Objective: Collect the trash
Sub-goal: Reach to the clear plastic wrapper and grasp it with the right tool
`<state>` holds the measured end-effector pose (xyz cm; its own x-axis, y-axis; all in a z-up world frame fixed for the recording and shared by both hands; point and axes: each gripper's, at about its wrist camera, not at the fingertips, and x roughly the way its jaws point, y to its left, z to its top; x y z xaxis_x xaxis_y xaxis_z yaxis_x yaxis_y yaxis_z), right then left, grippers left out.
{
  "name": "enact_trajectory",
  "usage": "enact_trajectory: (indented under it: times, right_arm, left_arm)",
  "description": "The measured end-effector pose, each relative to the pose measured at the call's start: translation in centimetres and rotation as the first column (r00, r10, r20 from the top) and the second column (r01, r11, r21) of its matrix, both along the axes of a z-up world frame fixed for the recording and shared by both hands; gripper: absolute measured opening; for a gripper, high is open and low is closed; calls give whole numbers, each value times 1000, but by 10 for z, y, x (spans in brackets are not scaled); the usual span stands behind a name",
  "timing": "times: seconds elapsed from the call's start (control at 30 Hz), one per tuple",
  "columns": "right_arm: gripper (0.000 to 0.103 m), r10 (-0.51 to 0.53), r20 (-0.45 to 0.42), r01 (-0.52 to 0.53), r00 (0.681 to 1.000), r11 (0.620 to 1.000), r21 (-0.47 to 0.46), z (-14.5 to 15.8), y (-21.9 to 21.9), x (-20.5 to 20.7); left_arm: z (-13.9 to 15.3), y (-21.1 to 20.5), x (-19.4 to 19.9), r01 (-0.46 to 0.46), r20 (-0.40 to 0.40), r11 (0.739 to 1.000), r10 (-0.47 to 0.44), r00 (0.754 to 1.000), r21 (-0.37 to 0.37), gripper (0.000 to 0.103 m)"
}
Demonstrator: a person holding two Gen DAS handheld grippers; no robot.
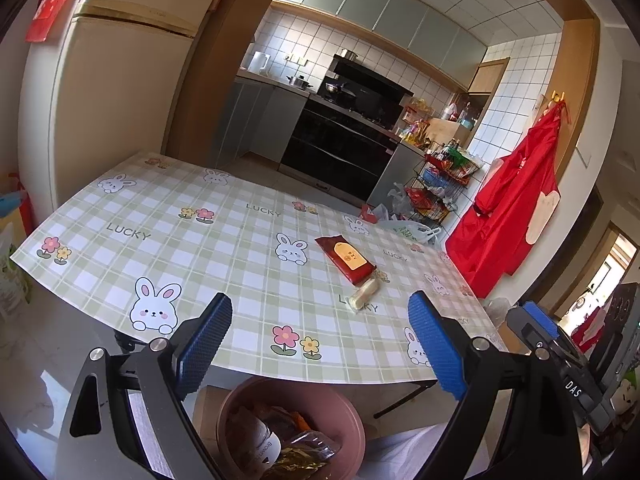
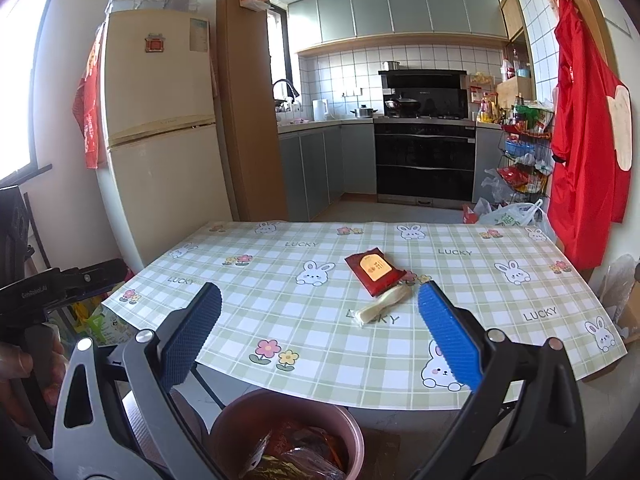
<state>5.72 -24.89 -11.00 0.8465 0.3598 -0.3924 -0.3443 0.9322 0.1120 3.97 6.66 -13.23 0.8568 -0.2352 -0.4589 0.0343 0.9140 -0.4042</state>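
**Desk:** What do the fingers show?

**Photographer:** Both pairs stand wide apart with nothing between them. The left gripper point(image 1: 320, 344) tilts downward over the near edge of the surface point(image 1: 224, 280), its blue-padded fingers point(image 1: 204, 344) framing a pink bin point(image 1: 352, 432) on the floor below. The right gripper point(image 2: 320, 334) takes the same downward tilt just beside it, its blue fingers point(image 2: 450, 336) splayed above the same bin point(image 2: 356, 440). In the right wrist view, a hand point(image 2: 16, 364) at the left edge grips the black handle of the left tool.

**Desk:** And the trash?

**Photographer:** Two pieces lie on the surface, touching or nearly so: one dark red packet point(image 1: 346, 258) with a yellow label, and one pale, crumpled wrapper point(image 1: 363, 294) at its near end. From the right wrist camera, the packet point(image 2: 374, 270) sits past the middle of the checked cloth and the wrapper point(image 2: 382, 304) just in front of it, near the right-hand finger's tip in the picture.

**Desk:** Anything in the bin?

**Photographer:** Several wrappers, gold and orange foil among them, and what appears to be a labelled bottle; the count cannot be told.

**Desk:** Setting?

**Photographer:** One cream fridge point(image 2: 160, 132), one black stove point(image 2: 424, 160), one red apron point(image 2: 588, 128) hung on the wall.
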Motion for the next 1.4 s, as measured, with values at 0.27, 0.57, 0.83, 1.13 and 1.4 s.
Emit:
enact_trajectory:
  times: [0.27, 0.57, 0.83, 1.13, 1.4]
  right_arm:
    - [97, -66, -90, 66, 994, 998, -3, -28, -22, 26]
    - [97, -123, -243, 127, 962, 992, 4, -78, -37, 99]
    - [97, -121, -377, 121, 918, 992, -25, -126, -23, 214]
    - [97, -125, -491, 100, 862, 992, -76, -168, 0, 295]
    - [90, -119, -536, 76, 836, 992, -101, -189, 12, 316]
  left_arm:
    - [-14, 6, 26, -23, -44, 999, 25, 999, 34, 88]
    - [-41, 9, 77, -28, -119, 996, 39, 992, 85, 90]
    - [-61, 9, 141, -26, -162, 987, 52, 985, 160, 95]
    - [-77, 18, 203, -36, -226, 989, 68, 972, 143, 97]
    - [-88, 4, 241, 21, -263, 983, 28, 964, 182, 97]
